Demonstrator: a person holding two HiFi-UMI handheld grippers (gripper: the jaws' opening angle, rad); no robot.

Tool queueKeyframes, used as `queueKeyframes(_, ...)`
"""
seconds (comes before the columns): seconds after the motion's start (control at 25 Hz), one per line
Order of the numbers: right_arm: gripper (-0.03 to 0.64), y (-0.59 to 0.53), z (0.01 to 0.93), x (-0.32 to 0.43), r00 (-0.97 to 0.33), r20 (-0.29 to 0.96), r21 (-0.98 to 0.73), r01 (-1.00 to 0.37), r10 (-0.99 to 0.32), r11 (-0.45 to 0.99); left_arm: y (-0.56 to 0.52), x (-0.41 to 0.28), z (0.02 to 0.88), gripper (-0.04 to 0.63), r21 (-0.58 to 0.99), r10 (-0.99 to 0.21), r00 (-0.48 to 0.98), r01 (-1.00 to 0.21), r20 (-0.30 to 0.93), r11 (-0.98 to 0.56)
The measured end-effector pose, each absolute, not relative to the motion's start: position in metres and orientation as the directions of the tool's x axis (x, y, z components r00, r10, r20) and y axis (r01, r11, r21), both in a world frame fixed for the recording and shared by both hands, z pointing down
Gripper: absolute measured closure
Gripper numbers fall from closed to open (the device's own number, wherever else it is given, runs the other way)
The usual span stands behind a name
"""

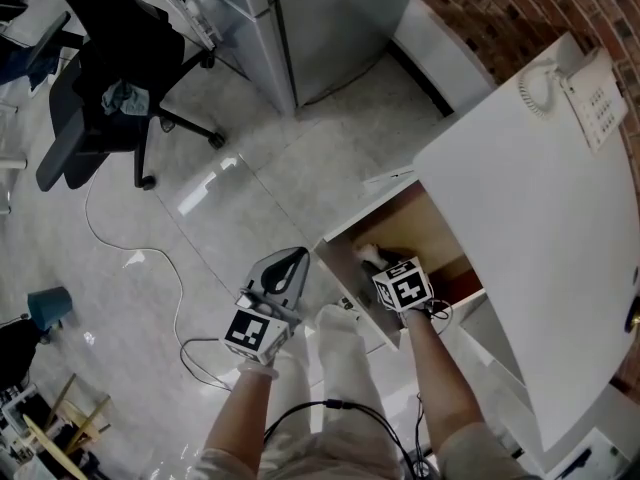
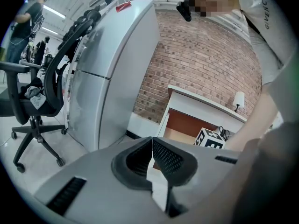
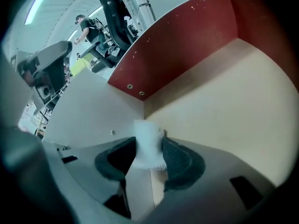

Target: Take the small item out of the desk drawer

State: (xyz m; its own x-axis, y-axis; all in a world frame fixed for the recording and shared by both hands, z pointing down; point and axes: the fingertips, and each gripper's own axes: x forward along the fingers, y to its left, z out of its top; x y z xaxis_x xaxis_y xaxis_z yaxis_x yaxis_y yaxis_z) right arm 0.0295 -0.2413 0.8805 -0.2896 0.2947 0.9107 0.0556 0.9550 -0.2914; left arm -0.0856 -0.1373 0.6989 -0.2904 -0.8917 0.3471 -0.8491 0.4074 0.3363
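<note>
The desk drawer point(image 1: 440, 230) stands pulled open under the white desk top point(image 1: 545, 238), showing a tan wooden bottom point(image 3: 224, 101) and a red-brown wall. A small white item point(image 1: 366, 254) lies at the drawer's near left corner. My right gripper point(image 1: 378, 266) reaches into the drawer. In the right gripper view the white item point(image 3: 148, 148) fills the gap between the two dark pads, and my right gripper point(image 3: 150, 157) is shut on it. My left gripper point(image 1: 297, 256) hangs outside the drawer over the floor. Its tips meet point(image 2: 152, 141) with nothing between them.
A black office chair point(image 1: 110, 88) stands at the far left, and a tall grey cabinet point(image 1: 300, 28) behind the drawer. A white telephone point(image 1: 590, 93) sits on the desk top. A cable point(image 1: 150, 258) trails across the tiled floor. A brick wall point(image 1: 500, 8) runs at the back right.
</note>
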Motion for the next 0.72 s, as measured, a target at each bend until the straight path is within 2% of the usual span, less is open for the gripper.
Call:
queueKeyframes(0.28, 0.448, -0.24, 0.882, 0.029, -0.31, 0.892, -0.33, 0.045, 0.328, 0.943, -0.129, -0.086, 0.704, 0.587, 0.328, -0.888, -0.309, -0.846, 0.341, 0.42)
queueKeyframes(0.72, 0.457, -0.236, 0.855, 0.027, -0.362, 0.896, -0.241, 0.091, 0.258, 0.966, -0.118, -0.081, 0.691, 0.588, 0.335, -0.884, -0.309, -0.84, 0.351, 0.427)
